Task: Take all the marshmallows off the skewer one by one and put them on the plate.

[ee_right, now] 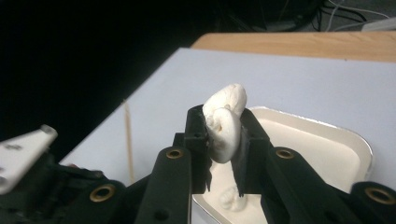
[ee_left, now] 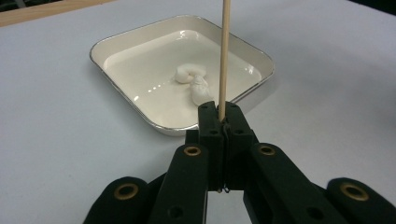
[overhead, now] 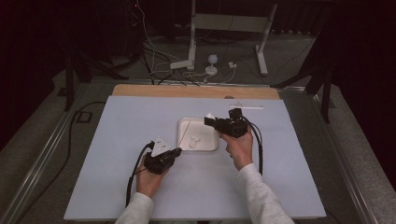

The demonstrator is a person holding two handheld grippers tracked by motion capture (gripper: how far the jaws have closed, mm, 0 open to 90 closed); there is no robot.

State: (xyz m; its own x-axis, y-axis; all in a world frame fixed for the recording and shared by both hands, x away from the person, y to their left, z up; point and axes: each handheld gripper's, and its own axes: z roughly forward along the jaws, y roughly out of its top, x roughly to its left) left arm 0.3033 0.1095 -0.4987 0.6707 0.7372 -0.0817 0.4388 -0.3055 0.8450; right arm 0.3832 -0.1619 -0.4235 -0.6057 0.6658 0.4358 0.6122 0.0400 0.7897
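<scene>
A white tray (overhead: 180, 135) sits mid-table on a pale mat, with two white dough-like lumps (overhead: 194, 140) in it. My left gripper (overhead: 176, 151) rests at the tray's near left corner. In the left gripper view its jaws (ee_left: 225, 114) are shut on a thin wooden skewer (ee_left: 224, 56), which points over the tray (ee_left: 140, 60) and its lumps (ee_left: 194, 81). My right gripper (overhead: 208, 119) hovers over the tray's far right corner. In the right gripper view it (ee_right: 224, 126) is shut on a white lump (ee_right: 229, 100) above the tray (ee_right: 327, 149), where another lump (ee_right: 231, 198) lies below.
The pale mat (overhead: 140, 116) covers the table, with a wooden edge (overhead: 196, 91) showing at the back. A thin white stick (overhead: 247, 108) lies on the mat behind the right gripper. Cables and a metal stand are on the floor beyond.
</scene>
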